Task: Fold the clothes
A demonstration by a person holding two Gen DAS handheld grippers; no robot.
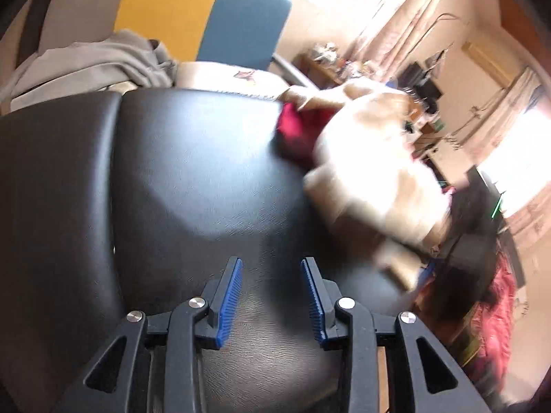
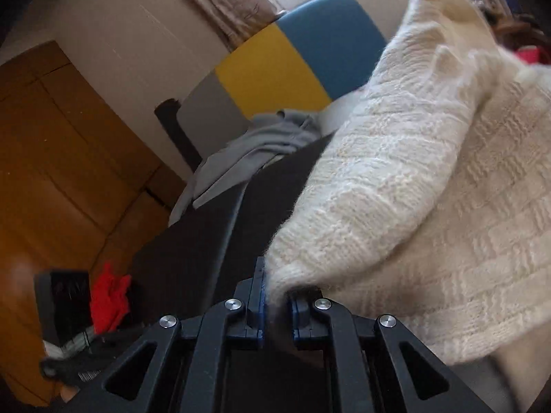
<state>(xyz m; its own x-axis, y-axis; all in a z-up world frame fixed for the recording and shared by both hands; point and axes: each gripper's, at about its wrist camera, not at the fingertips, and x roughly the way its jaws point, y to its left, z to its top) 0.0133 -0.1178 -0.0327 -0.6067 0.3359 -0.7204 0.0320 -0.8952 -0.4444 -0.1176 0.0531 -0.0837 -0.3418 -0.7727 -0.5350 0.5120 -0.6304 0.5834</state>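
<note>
One cream sweater (image 2: 413, 172), one grey garment (image 2: 255, 144), one red cloth (image 1: 296, 127) over a black cushion (image 1: 193, 172). The right hand-held gripper (image 2: 275, 301) is clamped on the sweater's edge; the left hand-held gripper (image 1: 272, 296) stands apart, empty. Only the left view shows the blurred sweater covering the red cloth.

**Cream knit against black leather**

A cream-white sweater (image 2: 430, 179), knitted in a ribbed and basket-weave block pattern, lies over a black leather-look surface (image 1: 193, 179). Behind it a panel (image 2: 286, 65) shows bands of grey, yellow and blue. A pale grey garment (image 2: 255, 151) is bunched at the surface's edge, and a deep red cloth (image 1: 296, 130) shows beside the sweater. Both black grippers carry blue ribbed pads (image 1: 230, 299).
</note>
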